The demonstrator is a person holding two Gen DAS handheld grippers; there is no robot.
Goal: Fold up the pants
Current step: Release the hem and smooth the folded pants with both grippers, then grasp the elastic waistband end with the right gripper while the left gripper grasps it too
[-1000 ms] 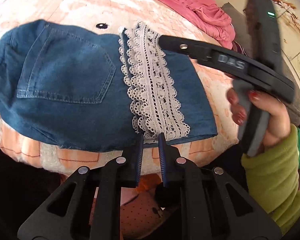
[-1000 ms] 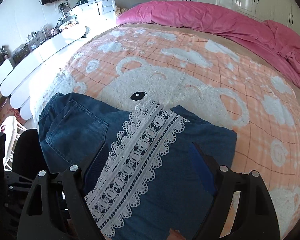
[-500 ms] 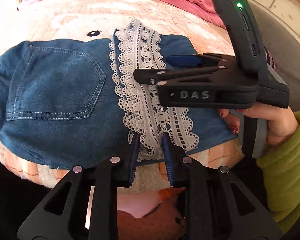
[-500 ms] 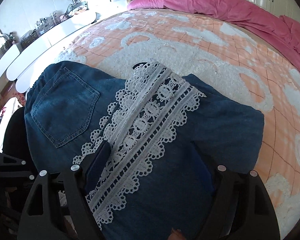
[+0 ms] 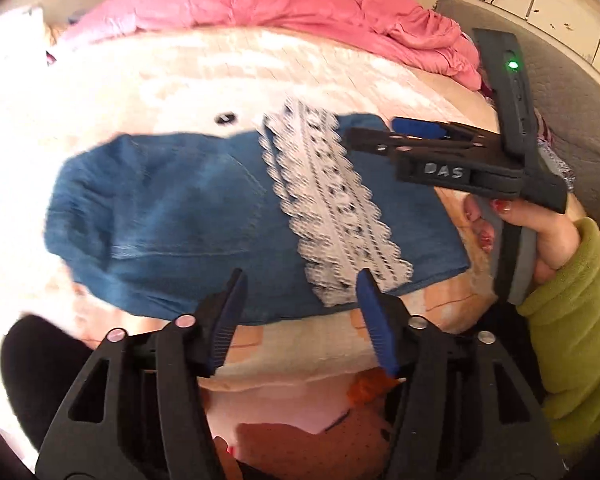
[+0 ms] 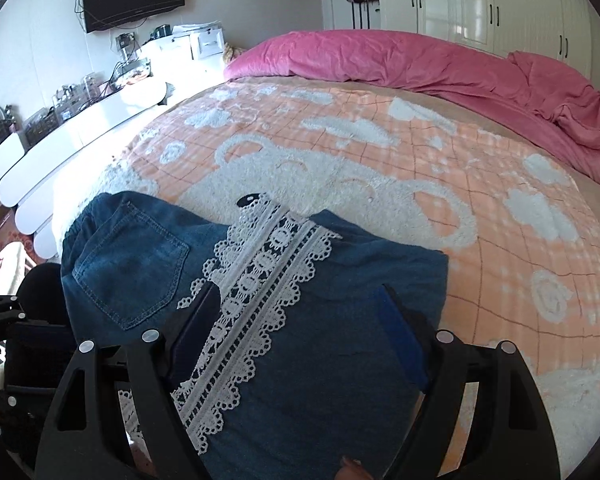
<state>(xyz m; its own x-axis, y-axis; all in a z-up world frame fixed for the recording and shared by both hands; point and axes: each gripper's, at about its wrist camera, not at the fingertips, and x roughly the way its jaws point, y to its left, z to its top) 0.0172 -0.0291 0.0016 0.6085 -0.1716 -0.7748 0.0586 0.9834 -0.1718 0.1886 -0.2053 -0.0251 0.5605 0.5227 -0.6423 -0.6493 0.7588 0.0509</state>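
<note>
The folded blue denim pants [image 5: 172,216] [image 6: 340,320] lie flat on the bed's near edge, back pocket [image 6: 130,264] to the left, a white lace hem band [image 5: 332,208] [image 6: 260,300] laid across them. My left gripper [image 5: 300,292] is open and empty, just off the pants' near edge below the lace. My right gripper [image 6: 296,316] is open and empty, hovering over the pants with the lace between its fingers; it shows in the left wrist view [image 5: 416,136] at the pants' right side.
The pants rest on an orange-and-white bear blanket [image 6: 380,168] covering the bed. A pink duvet [image 6: 440,68] is bunched along the far side. White shelves [image 6: 72,136] stand to the left and a grey sofa [image 5: 572,112] to the right.
My left gripper has opened, let go of the lace hem and pulled back a little. My right gripper has risen and drawn back over the pants.
</note>
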